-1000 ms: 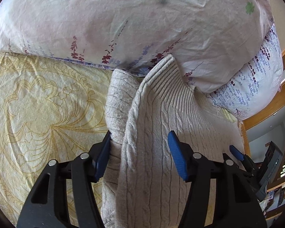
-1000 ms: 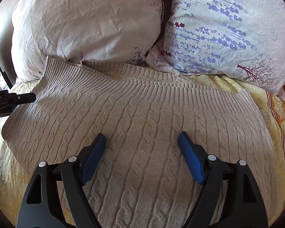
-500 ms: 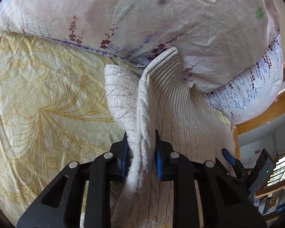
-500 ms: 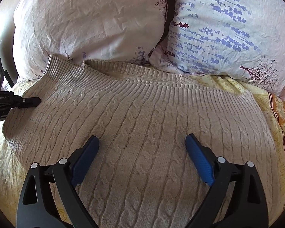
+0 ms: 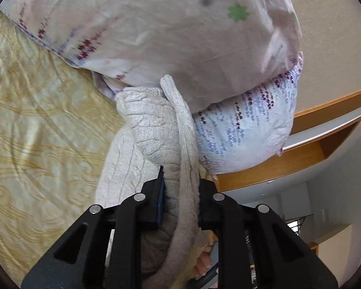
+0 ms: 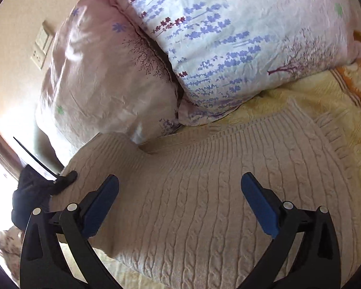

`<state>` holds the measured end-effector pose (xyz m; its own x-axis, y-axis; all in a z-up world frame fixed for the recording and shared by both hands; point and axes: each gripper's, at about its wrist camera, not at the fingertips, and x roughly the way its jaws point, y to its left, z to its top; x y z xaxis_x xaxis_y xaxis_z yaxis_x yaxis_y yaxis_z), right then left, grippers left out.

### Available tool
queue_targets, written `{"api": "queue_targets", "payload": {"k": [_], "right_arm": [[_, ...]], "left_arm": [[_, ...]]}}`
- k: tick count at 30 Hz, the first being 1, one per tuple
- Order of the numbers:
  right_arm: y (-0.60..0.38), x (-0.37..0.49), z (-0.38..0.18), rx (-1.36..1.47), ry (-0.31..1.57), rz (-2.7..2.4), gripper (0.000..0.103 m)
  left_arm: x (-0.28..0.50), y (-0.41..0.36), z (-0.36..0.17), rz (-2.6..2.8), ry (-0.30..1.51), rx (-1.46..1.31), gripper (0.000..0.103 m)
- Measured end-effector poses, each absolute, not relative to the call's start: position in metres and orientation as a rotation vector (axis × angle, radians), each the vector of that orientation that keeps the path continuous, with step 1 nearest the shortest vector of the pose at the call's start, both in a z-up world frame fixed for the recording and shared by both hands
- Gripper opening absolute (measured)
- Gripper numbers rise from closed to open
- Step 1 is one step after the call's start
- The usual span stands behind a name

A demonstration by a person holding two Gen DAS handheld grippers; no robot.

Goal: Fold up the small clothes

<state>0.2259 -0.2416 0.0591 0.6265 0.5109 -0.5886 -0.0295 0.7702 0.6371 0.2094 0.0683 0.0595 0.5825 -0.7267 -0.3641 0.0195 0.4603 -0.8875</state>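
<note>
A beige cable-knit sweater [image 6: 204, 204] lies on the yellow bedspread [image 6: 320, 89] below two pillows. My left gripper [image 5: 180, 190] is shut on the sweater's left edge [image 5: 185, 144] and holds it lifted off the bed, with a sleeve [image 5: 154, 130] bunched beside the pinched fold. My right gripper [image 6: 180, 204] is open and empty, just above the middle of the sweater. The left gripper also shows in the right wrist view [image 6: 62, 180] at the sweater's raised left side.
A pink floral pillow [image 6: 103, 79] and a white lavender-print pillow [image 6: 240, 36] lie against the wall behind the sweater. The bedspread [image 5: 36, 132] stretches left of the left gripper. A wooden ledge [image 5: 325, 120] and a wall switch [image 6: 42, 48] are beyond.
My left gripper stayed shut on the sweater's edge and lifted it up and rightward, tilting. My right gripper stayed open and turned left above the sweater.
</note>
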Motion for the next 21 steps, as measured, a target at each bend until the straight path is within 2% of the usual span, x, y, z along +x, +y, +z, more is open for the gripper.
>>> {"api": "queue_targets", "payload": {"k": [9, 15, 19, 21], "right_arm": [[-0.299, 0.230, 0.047, 0.906, 0.852, 0.418, 0.102], [-0.318, 0.236, 0.034, 1.056, 0.894, 0.471, 0.102], [-0.321, 0.237, 0.028, 1.103, 0.910, 0.504, 0.102], [-0.322, 0.235, 0.026, 1.108, 0.920, 0.496, 0.102]], "left_arm": [[0.236, -0.050, 0.047, -0.716, 0.887, -1.047, 0.018], [0.241, -0.094, 0.037, -0.777, 0.912, -1.038, 0.018], [0.244, -0.123, 0.023, -0.875, 1.031, -1.064, 0.026], [0.241, -0.124, 0.027, -0.925, 1.029, -1.072, 0.029]]}}
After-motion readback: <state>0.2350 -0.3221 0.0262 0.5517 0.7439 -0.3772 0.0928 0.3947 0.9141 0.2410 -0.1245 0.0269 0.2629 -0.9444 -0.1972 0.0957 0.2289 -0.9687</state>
